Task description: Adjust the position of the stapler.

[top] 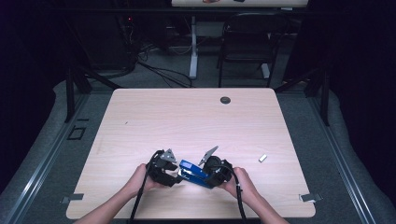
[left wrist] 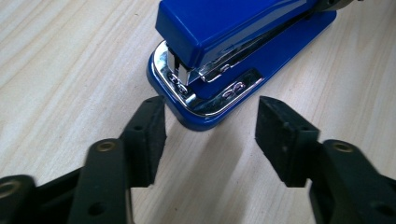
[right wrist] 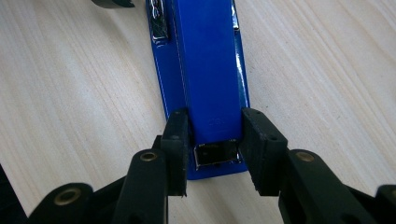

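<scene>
A blue stapler [top: 194, 171] with a chrome nose lies flat on the wooden table [top: 187, 121] near its front edge, between two hands. My right gripper [top: 208, 178] holds its rear end: in the right gripper view both pads press the sides of the stapler [right wrist: 208, 70], so my right gripper [right wrist: 214, 135] is shut on it. My left gripper [top: 175, 178] faces the nose. In the left gripper view the stapler [left wrist: 224, 28] lies just beyond my left gripper [left wrist: 210, 126], which is open, its pads apart and touching nothing.
A small white piece [top: 263, 158] lies on the table to the right. A round cable hole [top: 225, 100] sits near the far edge. Tape marks [top: 310, 197] flag the front corners. A black chair [top: 247, 42] stands beyond the table.
</scene>
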Available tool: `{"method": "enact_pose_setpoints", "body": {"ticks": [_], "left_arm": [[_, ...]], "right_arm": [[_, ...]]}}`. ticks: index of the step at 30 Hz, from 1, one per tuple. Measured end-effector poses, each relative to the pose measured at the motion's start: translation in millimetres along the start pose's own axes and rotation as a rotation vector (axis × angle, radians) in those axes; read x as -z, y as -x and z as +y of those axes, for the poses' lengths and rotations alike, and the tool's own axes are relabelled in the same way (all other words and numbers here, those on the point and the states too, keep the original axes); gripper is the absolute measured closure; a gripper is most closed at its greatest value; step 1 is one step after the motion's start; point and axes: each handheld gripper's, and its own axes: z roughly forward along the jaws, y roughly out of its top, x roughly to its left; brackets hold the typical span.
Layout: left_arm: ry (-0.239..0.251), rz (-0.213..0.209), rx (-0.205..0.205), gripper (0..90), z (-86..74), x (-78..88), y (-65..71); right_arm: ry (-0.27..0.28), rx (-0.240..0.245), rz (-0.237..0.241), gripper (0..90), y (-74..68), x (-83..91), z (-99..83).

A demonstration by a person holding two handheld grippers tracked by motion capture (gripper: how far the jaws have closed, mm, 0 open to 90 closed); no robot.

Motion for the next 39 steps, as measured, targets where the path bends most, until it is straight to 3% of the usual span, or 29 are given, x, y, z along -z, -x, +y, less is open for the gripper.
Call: {"method": "enact_pose_setpoints", "body": {"ticks": [8, 12, 13, 16, 22, 28, 31, 34, 38, 39], "left_arm": [[-0.030, 0.048, -0.023, 58.9, -2.3, -6.6, 2.5], [-0.023, 0.068, -0.013, 61.9, -2.2, -7.2, 2.7], [-0.012, 0.085, 0.006, 63.7, -1.7, -7.9, 0.6], [0.010, 0.085, 0.039, 65.7, 0.2, -10.1, -3.3], [0.014, 0.098, 0.042, 66.3, 3.5, -12.5, -4.4], [0.027, 0.127, 0.053, 72.0, 7.7, -16.4, -4.7], [0.022, 0.111, 0.054, 72.8, 8.0, -15.8, -6.1], [0.024, 0.109, 0.059, 75.0, 7.8, -14.9, -6.1], [0.035, 0.110, 0.071, 77.6, 7.9, -10.6, -5.8], [0.046, 0.103, 0.083, 78.4, 8.1, -8.5, -5.3]], "right_arm": [[0.000, -0.006, 0.001, 64.0, -0.1, -0.2, 0.3], [-0.006, -0.011, -0.007, 64.7, -0.1, -0.1, 1.1], [-0.008, -0.014, -0.010, 64.8, -0.1, -0.2, 1.5], [0.000, -0.039, 0.000, 65.4, 2.7, 0.0, 1.1], [-0.005, -0.093, 0.022, 65.7, 6.8, 1.5, 0.1], [-0.015, -0.105, 0.027, 65.1, 7.4, 2.2, 0.0], [-0.031, -0.081, 0.040, 65.3, 9.9, 5.8, 0.6], [0.002, -0.093, 0.064, 66.9, 13.9, 15.8, -0.2], [0.033, -0.098, 0.052, 70.5, 18.3, 25.1, -2.3], [0.028, -0.102, 0.037, 75.0, 22.5, 26.7, -4.3]]}}
